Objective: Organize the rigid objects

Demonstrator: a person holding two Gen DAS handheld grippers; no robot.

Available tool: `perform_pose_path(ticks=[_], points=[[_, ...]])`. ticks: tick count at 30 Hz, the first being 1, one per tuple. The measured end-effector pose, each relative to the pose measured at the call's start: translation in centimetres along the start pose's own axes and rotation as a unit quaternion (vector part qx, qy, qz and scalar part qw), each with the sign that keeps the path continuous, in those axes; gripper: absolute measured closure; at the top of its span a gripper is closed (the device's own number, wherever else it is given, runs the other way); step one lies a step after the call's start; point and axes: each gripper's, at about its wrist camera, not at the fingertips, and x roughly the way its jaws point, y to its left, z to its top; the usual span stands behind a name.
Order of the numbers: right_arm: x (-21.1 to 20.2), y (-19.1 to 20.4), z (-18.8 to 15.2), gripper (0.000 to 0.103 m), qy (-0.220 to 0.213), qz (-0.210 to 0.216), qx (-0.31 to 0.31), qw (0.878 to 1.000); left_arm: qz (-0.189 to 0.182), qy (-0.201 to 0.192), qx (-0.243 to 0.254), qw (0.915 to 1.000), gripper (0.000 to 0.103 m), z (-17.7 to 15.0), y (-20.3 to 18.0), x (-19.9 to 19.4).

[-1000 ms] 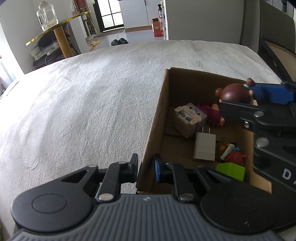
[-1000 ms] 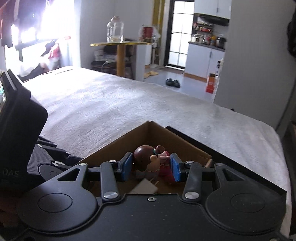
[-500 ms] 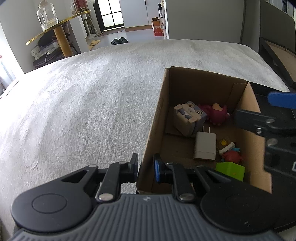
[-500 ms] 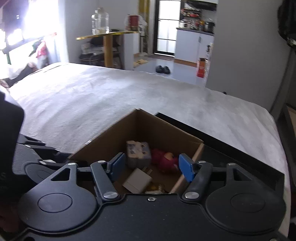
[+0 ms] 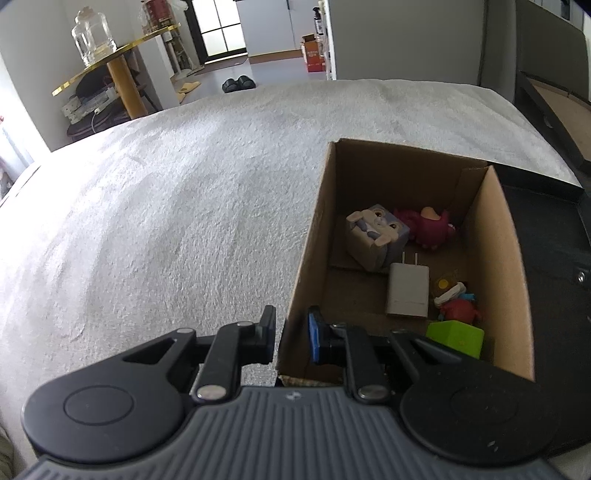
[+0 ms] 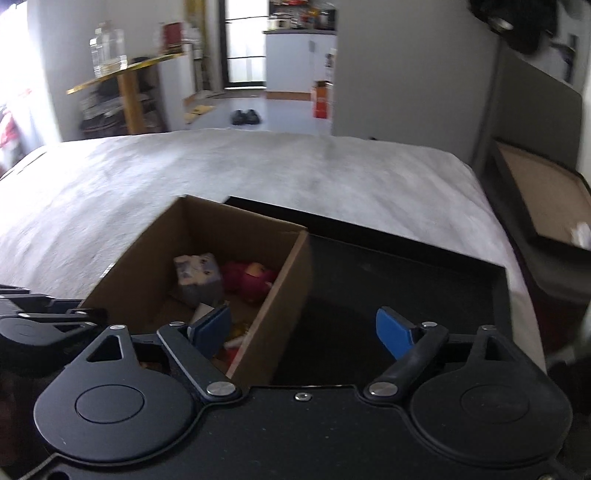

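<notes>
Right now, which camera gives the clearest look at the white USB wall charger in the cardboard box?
The left wrist view. It looks down into the cardboard box, showing the whole white charger with both prongs, sharp. The right wrist view is blurred, and a finger of the right hand-held gripper hides most of it.

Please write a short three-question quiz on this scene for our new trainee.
1. True or false: the left gripper is clamped on the cardboard box wall.
2. Which item lies nearest the white charger: A) the green block, B) the glass jar, C) the black slippers?
3. Fill in: the right gripper holds ____ as its jaws are opening.

Key: 1 true; 2 A; 3 nothing.
</notes>
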Motion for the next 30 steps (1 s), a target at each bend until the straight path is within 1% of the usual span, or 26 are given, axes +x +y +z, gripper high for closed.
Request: perform_pose_path(ticks=[2, 5, 7, 10, 12, 13, 15, 16, 18, 22, 25, 27, 30], points=[[-0.4, -0.6, -0.4, 0.013, 0.003, -0.007, 0.019, 1.000, 0.005, -0.006, 0.007, 0.9999, 0.084, 0.2, -0.2, -0.6], [-1.2, -1.5, -0.8, 0.009, 0.001, -0.017, 0.044, 0.999, -0.002, -0.008, 0.013, 0.9999, 0.082, 0.7, -0.5, -1.6], [-1.8, -2.1, -1.0, 0.006, 0.001, -0.022, 0.055, 0.998, 0.000, -0.008, 0.016, 0.9998, 0.081, 0.8, -0.6, -2.4], [-2.8, -2.7, -1.3, 0.005, -0.001, -0.025, 0.071, 0.997, -0.008, -0.008, 0.013, 0.9999, 0.072, 0.9, -0.5, -3.6], [-3.5, -3.1, -1.5, 0.003, -0.002, -0.024, 0.082, 0.996, -0.008, -0.011, 0.014, 0.9998, 0.061, 0.8, -0.4, -4.4], [-3.9, -3.3, -1.5, 0.003, -0.004, -0.024, 0.087, 0.996, -0.009, -0.014, 0.015, 0.9998, 0.059, 0.7, -0.4, -4.8], [-4.6, -3.5, -1.6, 0.002, -0.008, -0.025, 0.092, 0.995, -0.013, -0.017, 0.017, 0.9996, 0.052, 0.6, -0.4, -5.5], [-5.0, -3.6, -1.5, 0.001, -0.011, -0.025, 0.094, 0.995, -0.013, -0.017, 0.018, 0.9996, 0.050, 0.6, -0.4, -5.9], [-5.8, -3.6, -1.6, 0.000, -0.016, -0.027, 0.097, 0.995, -0.016, -0.020, 0.020, 0.9995, 0.042, 0.6, -0.3, -6.6], [-7.1, -3.7, -1.6, 0.000, -0.023, -0.026, 0.102, 0.994, -0.025, -0.029, 0.019, 0.9991, 0.035, 0.6, -0.1, -8.0], [-7.9, -3.9, -1.7, 0.000, -0.025, -0.030, 0.107, 0.993, -0.034, -0.030, 0.021, 0.9988, 0.027, 0.7, 0.0, -8.9], [-8.4, -4.2, -1.7, 0.000, -0.028, -0.032, 0.112, 0.993, -0.038, -0.035, 0.024, 0.9984, 0.017, 0.8, -0.1, -9.6], [-9.2, -4.3, -1.8, 0.000, -0.027, -0.033, 0.118, 0.992, -0.051, -0.039, 0.022, 0.9977, 0.011, 0.8, 0.1, -10.5]])
